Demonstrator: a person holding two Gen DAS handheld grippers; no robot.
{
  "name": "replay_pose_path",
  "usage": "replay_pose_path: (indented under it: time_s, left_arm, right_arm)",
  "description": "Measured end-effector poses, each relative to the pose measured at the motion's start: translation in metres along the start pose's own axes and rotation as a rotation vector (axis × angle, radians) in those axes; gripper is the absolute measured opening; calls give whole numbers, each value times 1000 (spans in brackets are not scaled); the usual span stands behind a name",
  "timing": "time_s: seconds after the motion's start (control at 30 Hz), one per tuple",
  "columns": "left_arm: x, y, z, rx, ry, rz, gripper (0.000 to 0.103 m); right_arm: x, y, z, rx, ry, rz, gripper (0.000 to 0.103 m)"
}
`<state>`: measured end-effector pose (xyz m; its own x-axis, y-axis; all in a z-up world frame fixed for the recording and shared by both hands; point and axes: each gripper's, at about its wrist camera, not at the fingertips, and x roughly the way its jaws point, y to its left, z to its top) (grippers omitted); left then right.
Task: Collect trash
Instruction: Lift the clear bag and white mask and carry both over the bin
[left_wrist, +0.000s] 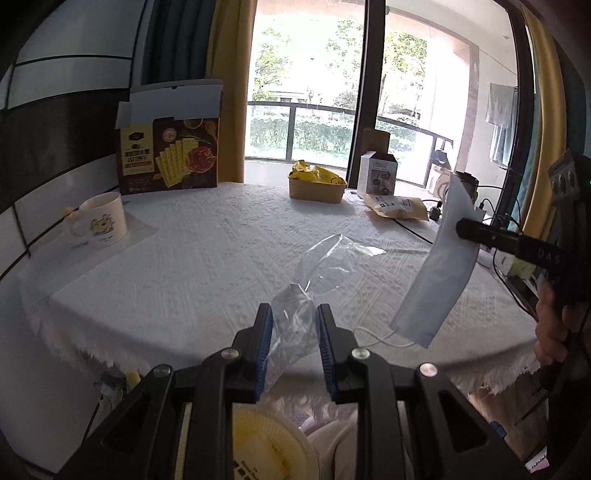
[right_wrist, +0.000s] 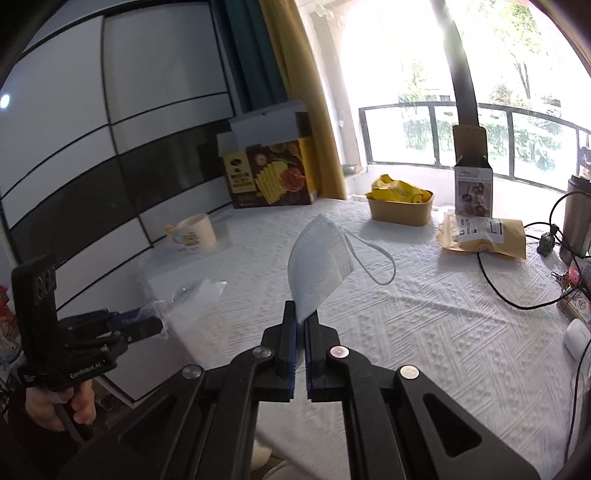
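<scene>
Your left hand-held gripper (left_wrist: 294, 314) pinches a crumpled clear plastic wrapper (left_wrist: 321, 266) above the near edge of the white textured surface (left_wrist: 221, 251). Your right hand-held gripper (right_wrist: 301, 314) is clamped on a pale blue face mask (right_wrist: 319, 266), held above that edge too.

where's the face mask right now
The mask hangs pinched in the right gripper, lifted above the white tablecloth; the left wrist view shows it at the right edge.

Table (left_wrist: 221, 258), white textured cloth: cracker box (left_wrist: 170, 155) back-left, mug (left_wrist: 101, 218) before it, yellow tub (left_wrist: 317, 188) right.
</scene>
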<state>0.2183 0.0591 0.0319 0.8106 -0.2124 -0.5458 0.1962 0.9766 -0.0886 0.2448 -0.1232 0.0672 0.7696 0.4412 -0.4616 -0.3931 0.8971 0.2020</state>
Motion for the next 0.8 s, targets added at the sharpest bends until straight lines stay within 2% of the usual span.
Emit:
replay_pose_path:
  time_s: [0.23,0.47,0.8]
  left_arm:
    - [-29,10,-43,-30,9,34,24]
    - [-42,27,-83,-76,45,68,24]
    - [-28,46,-124,-130,124,96,24]
  right_arm:
    - [-27,35,-20,-41,-36,63,3]
    - [-33,57,-44,-46,-30,115,3]
    - [-17,79,-70,-64,-1,155,3]
